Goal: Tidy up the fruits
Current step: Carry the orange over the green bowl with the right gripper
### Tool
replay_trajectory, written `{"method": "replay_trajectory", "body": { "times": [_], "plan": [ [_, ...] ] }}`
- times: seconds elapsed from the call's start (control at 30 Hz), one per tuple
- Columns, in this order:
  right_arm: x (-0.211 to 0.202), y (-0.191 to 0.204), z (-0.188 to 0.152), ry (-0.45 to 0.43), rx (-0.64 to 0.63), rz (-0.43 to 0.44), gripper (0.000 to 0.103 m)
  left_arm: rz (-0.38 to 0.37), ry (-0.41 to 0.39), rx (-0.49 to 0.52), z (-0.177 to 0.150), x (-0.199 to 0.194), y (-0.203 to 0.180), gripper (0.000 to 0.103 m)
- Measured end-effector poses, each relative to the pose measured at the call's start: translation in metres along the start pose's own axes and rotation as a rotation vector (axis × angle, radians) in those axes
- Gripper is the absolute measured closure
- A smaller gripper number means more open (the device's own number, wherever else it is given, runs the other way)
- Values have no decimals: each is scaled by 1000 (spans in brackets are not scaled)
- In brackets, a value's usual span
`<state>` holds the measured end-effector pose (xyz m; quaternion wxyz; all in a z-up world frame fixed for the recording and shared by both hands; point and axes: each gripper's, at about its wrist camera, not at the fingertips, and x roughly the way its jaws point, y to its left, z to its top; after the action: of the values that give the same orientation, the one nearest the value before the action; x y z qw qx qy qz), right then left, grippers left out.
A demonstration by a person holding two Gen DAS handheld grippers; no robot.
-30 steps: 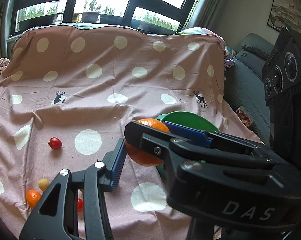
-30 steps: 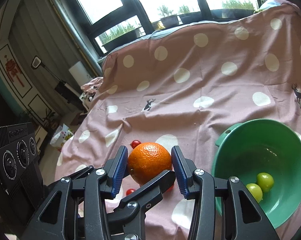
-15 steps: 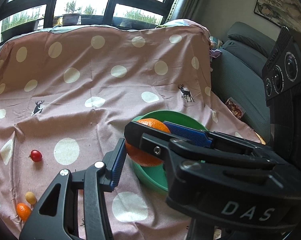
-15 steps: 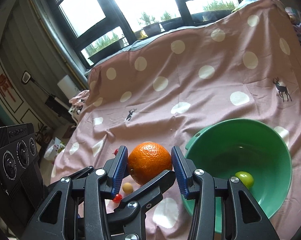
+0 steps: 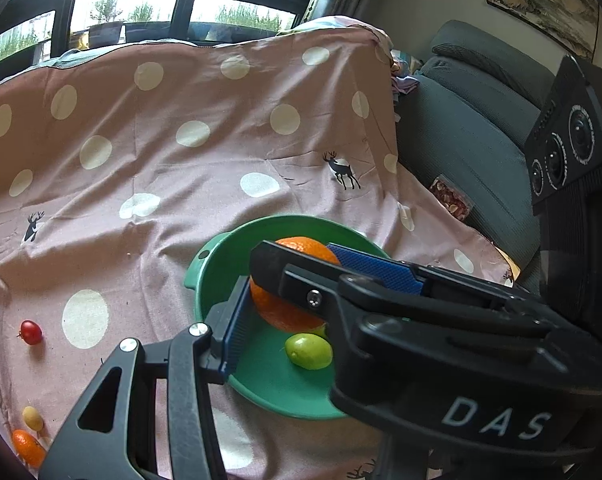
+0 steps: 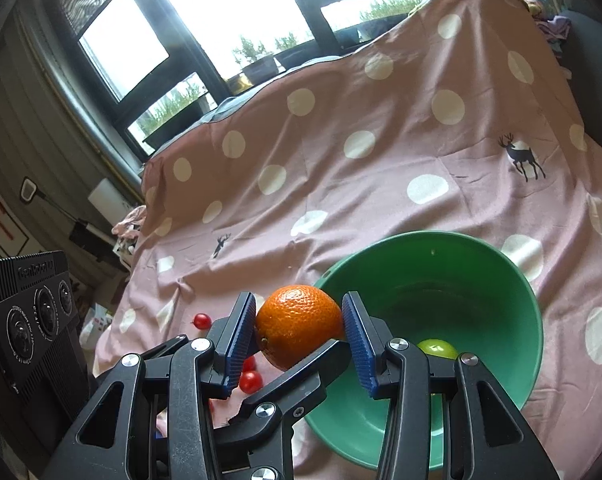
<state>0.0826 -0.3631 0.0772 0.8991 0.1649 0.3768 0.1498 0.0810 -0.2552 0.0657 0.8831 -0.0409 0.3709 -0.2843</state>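
Note:
Both grippers grip one large orange (image 5: 289,312) together. In the left wrist view my left gripper (image 5: 285,292) is shut on it, above the inside of a green bowl (image 5: 221,248). In the right wrist view my right gripper (image 6: 299,330) is shut on the same orange (image 6: 299,326), at the near left rim of the bowl (image 6: 513,288). A green fruit (image 5: 309,350) lies in the bowl and also shows in the right wrist view (image 6: 437,348).
A pink dotted cloth (image 5: 181,168) covers the table. To the left lie a cherry tomato (image 5: 31,332), a small yellow fruit (image 5: 33,418) and a small orange fruit (image 5: 27,446). More cherry tomatoes (image 6: 249,380) lie left of the bowl. A grey sofa (image 5: 481,120) stands at the right.
Both grippers have carried the orange to the right, from above the cloth to over the green bowl. The loose small fruits have slid to the left of the views.

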Motion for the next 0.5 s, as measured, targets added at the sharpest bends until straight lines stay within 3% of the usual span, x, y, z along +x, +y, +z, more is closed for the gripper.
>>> {"method": "replay_trajectory", "body": {
  "times": [0.5],
  "plan": [
    [4, -37, 1, 28, 87, -38, 55, -38, 81, 11, 5, 34, -9, 57]
  ]
}}
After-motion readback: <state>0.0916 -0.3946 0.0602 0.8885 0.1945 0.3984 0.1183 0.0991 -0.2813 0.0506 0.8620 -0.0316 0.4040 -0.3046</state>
